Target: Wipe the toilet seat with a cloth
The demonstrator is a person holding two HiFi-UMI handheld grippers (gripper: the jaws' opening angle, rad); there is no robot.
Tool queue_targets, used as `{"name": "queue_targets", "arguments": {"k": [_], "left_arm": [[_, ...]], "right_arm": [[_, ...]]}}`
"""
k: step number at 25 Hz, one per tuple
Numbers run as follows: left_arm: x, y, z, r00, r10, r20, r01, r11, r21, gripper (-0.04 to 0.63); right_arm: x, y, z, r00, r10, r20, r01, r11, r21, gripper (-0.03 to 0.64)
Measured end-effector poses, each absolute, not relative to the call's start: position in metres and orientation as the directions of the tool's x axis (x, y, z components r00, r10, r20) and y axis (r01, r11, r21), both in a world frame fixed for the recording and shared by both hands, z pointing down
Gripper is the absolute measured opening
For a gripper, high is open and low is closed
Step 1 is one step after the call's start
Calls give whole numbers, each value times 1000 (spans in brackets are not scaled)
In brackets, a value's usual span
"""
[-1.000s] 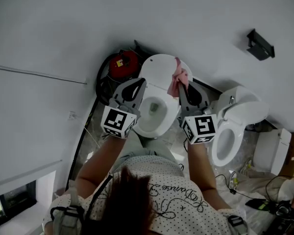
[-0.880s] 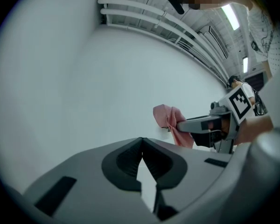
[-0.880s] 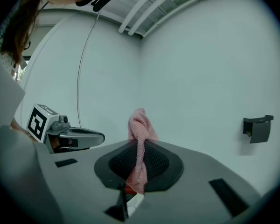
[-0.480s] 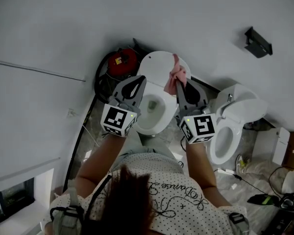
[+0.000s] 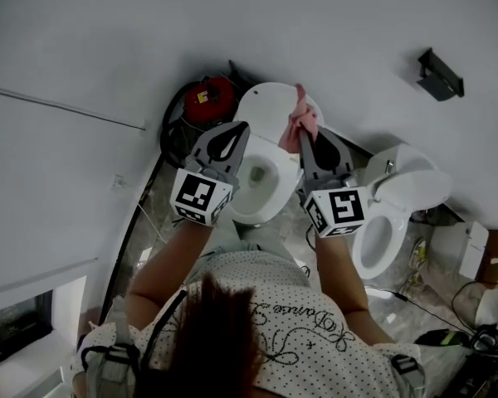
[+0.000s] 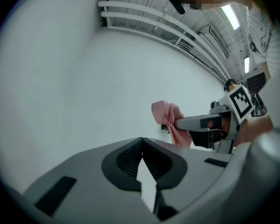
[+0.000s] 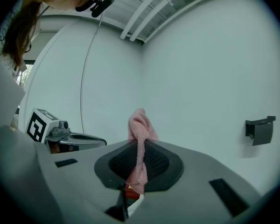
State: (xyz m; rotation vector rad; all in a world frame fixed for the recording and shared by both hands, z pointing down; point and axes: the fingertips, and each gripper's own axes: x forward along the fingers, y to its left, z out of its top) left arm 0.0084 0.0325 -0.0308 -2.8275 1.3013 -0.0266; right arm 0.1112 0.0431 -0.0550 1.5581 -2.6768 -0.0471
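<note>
In the head view a white toilet stands below me with its lid raised against the wall. My right gripper is shut on a bunched pink cloth, held over the right side of the bowl near the lid. The right gripper view shows the cloth pinched between the jaws of the right gripper and sticking out past them. My left gripper hovers over the bowl's left side, shut and empty. In the left gripper view its jaws meet at the tips, and the cloth hangs to the right.
A second white toilet stands close on the right. A red object with black hose sits in the corner left of the first toilet. A black holder is fixed on the wall. Cables and gear lie on the floor at lower right.
The right gripper has carried the cloth a little farther up toward the raised lid. The left gripper has stayed almost where it was, still shut.
</note>
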Motion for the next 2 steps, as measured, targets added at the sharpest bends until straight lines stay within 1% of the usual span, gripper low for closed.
{"name": "queue_targets", "arguments": {"k": [2], "left_arm": [[7,32,-32,648,-762,-1,-761,-647,-39,5]], "right_arm": [[109,41,-55,-497,-868,20,-866,497,49,31]]}}
